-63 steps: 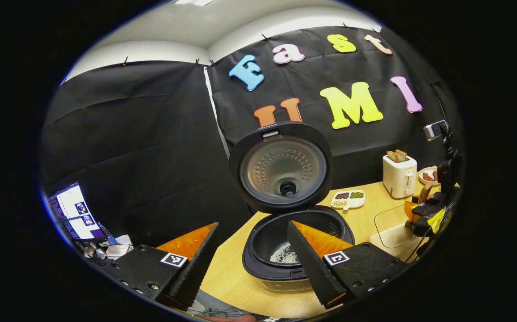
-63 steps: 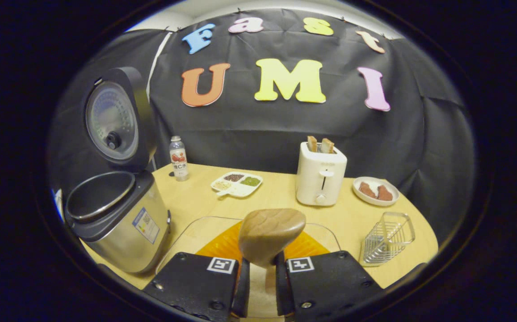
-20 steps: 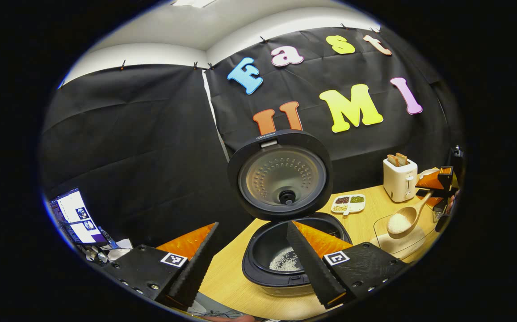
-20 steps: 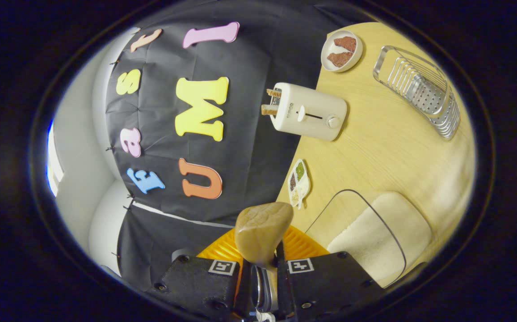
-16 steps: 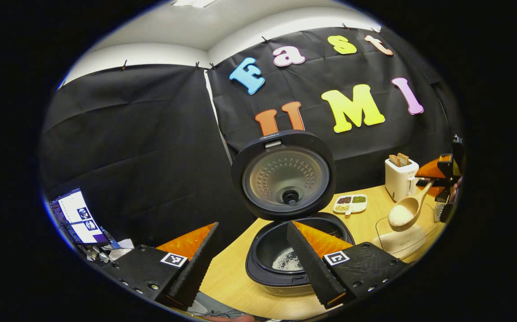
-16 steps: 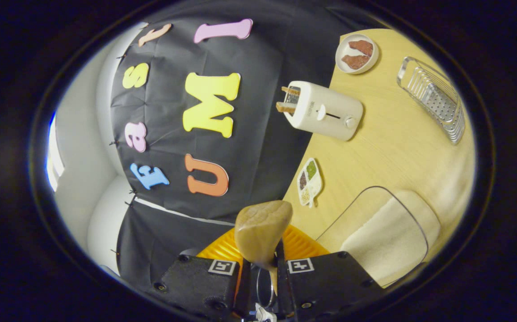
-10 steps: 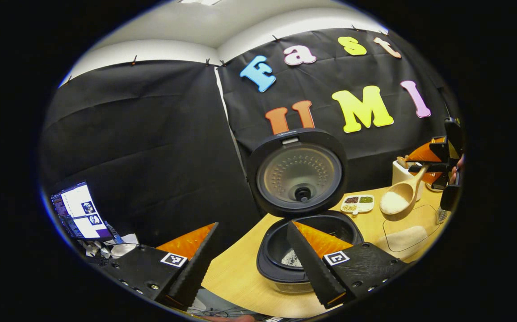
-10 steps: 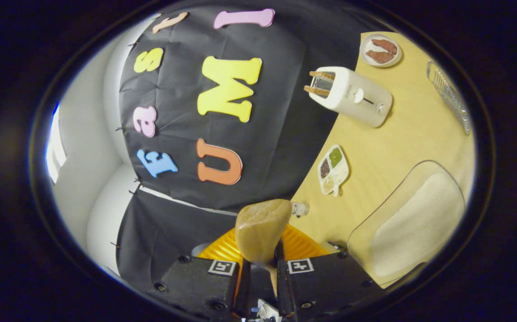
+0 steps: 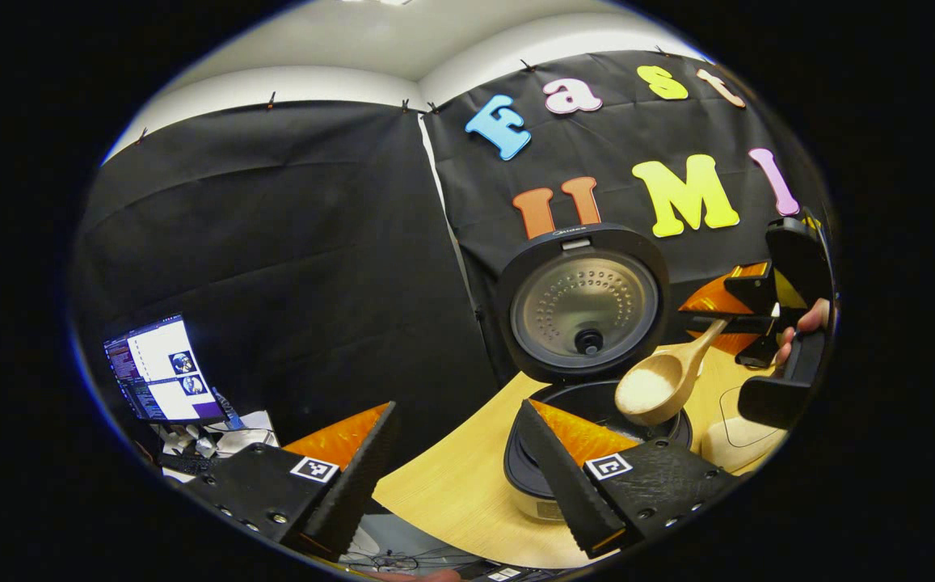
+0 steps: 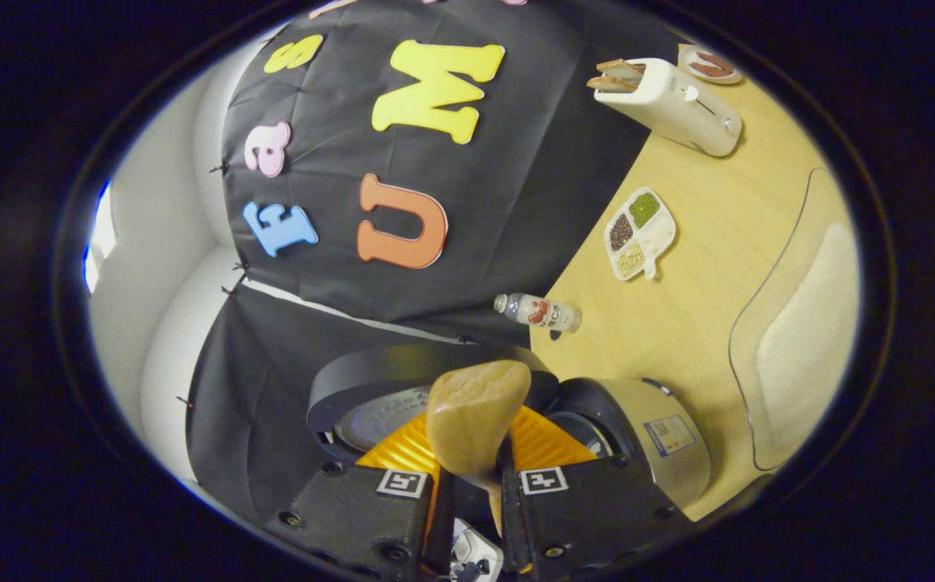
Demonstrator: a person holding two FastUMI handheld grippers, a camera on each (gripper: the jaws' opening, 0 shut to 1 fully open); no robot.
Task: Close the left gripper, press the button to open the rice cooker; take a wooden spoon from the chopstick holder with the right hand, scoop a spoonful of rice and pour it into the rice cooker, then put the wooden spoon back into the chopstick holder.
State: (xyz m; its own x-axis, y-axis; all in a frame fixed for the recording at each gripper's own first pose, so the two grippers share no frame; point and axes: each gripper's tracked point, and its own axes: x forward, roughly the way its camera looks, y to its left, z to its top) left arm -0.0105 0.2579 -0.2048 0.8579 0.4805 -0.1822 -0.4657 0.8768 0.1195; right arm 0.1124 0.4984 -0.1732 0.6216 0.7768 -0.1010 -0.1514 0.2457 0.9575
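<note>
The rice cooker (image 9: 596,408) stands with its lid (image 9: 584,301) raised, and its pot is dark inside. A wooden spoon (image 9: 651,390) heaped with white rice hovers level over the pot's right rim. My right gripper (image 9: 738,319), held by a hand (image 9: 808,317), is shut on the spoon's handle. In the right gripper view, which is rolled sideways, the back of the spoon (image 10: 475,420) rises between the shut right gripper (image 10: 473,489), with the cooker (image 10: 653,440) just beyond it. My left gripper (image 9: 457,406) stands open in front of the cooker, holding nothing.
A glass dish of rice (image 10: 798,323) lies on the wooden table (image 10: 701,291) beside the cooker. Behind stand a small bottle (image 10: 538,311), a divided dish of beans (image 10: 638,234), a toaster (image 10: 669,93) and a plate (image 10: 709,65). A lit screen (image 9: 160,372) sits off the table's left.
The right gripper lifted the spoon full of rice from the glass dish and carried it left, up to the cooker's pot. The left gripper stayed open and swung slightly left.
</note>
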